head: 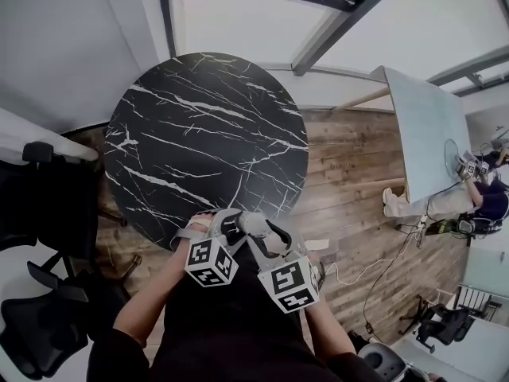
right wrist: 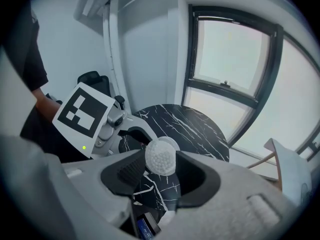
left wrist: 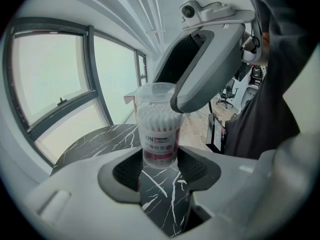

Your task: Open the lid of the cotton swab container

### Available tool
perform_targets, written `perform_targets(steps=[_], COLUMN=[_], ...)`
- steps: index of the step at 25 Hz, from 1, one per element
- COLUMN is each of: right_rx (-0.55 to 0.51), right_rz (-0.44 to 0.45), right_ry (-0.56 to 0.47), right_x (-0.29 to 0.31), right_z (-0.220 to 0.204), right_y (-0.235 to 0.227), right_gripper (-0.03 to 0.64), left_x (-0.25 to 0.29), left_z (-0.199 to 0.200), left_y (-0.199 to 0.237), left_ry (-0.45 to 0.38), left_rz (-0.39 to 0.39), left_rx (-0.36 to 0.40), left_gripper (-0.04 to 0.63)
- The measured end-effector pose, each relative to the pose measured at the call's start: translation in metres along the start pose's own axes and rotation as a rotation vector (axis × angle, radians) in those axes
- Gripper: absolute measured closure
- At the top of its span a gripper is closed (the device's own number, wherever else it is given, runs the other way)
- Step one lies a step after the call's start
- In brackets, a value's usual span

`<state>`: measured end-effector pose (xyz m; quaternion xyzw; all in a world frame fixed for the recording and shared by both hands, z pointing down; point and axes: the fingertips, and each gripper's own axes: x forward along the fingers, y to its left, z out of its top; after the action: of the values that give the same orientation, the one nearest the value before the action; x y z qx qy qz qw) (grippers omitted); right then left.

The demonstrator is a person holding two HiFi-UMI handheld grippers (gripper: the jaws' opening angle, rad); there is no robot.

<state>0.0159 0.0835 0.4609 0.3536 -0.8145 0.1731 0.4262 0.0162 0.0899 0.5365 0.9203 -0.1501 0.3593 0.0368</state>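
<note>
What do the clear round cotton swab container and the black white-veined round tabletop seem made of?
Clear round cotton swab container: likely glossy transparent plastic; the white swabs show through its wall, and a printed label wraps it. Black round tabletop: marble or a marble-look slab, smooth with a slight sheen; white veining alone cannot tell which.

Bright daylight from windows; fisheye-bent edges; foreground seemingly soft.
</note>
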Motion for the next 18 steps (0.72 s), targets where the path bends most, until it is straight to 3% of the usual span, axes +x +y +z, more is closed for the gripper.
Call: perform_targets(steps=[10, 18], right_rx=[-0.001, -0.002], right_rz=[0.021, 0.03], right_ry=[-0.029, -0.026], right_x=[-0.001, -0.003], right_z=[0.007, 0.006], right_y=[-0.004, -0.016], right_gripper=[0.488, 0.502], left_x=[-0.001, 0.007], left_z=[-0.005, 0.001], left_y=[0.005, 0.009], left_ry=[0.011, 0.012], left_rz=[0.011, 0.014], left_rx=[-0.011, -0.021], left_gripper=[0.368, 0.368])
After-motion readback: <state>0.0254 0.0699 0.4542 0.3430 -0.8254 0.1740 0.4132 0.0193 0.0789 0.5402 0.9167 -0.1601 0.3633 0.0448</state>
